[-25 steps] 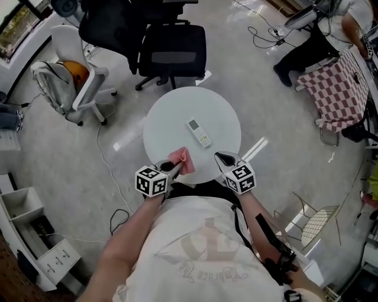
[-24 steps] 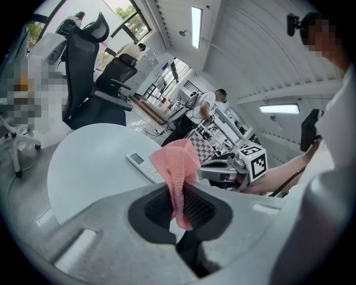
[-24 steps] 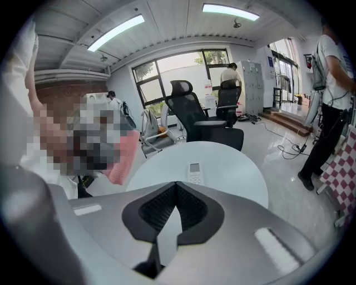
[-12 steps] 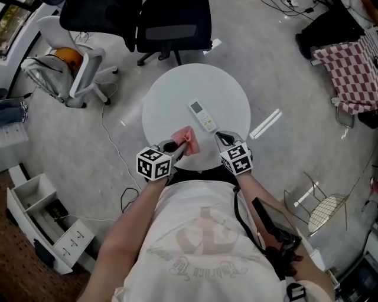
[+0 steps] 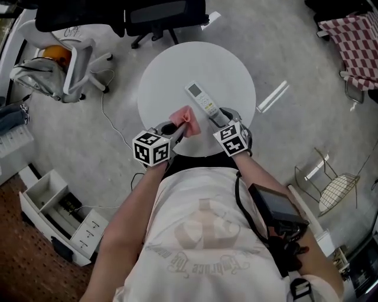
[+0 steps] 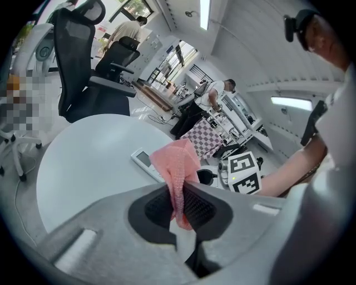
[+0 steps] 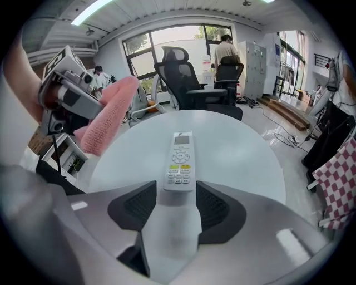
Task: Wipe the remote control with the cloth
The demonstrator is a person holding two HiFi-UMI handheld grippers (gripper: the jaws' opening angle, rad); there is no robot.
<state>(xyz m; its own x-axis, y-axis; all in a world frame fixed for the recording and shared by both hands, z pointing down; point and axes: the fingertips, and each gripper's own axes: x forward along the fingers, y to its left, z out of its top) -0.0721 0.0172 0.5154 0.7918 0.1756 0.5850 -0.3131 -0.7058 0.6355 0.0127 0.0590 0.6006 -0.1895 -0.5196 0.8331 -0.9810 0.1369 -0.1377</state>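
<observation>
A white remote control (image 5: pixel 203 100) lies on the round white table (image 5: pixel 177 71). My left gripper (image 5: pixel 178 128) is shut on a pink cloth (image 5: pixel 186 120), which stands up from its jaws just left of the remote. In the left gripper view the cloth (image 6: pixel 176 165) is pinched between the black pads and hides part of the remote (image 6: pixel 146 162). My right gripper (image 5: pixel 218 116) is at the remote's near end, and its jaws are opening. The right gripper view shows the remote's (image 7: pixel 179 161) near end at the mouth of the jaws, with the pads not touching it.
Black office chairs (image 5: pixel 165 15) stand beyond the table and a white chair (image 5: pixel 65 59) stands at the far left. A drawer unit (image 5: pixel 59 218) sits on the floor at lower left, a wire chair (image 5: pixel 336 189) at right. A cable (image 5: pixel 109 118) runs over the floor left of the table.
Both grippers moved forward over the table. The right gripper came down to the remote's near end and its jaws opened. The left gripper carried the cloth closer to the remote.
</observation>
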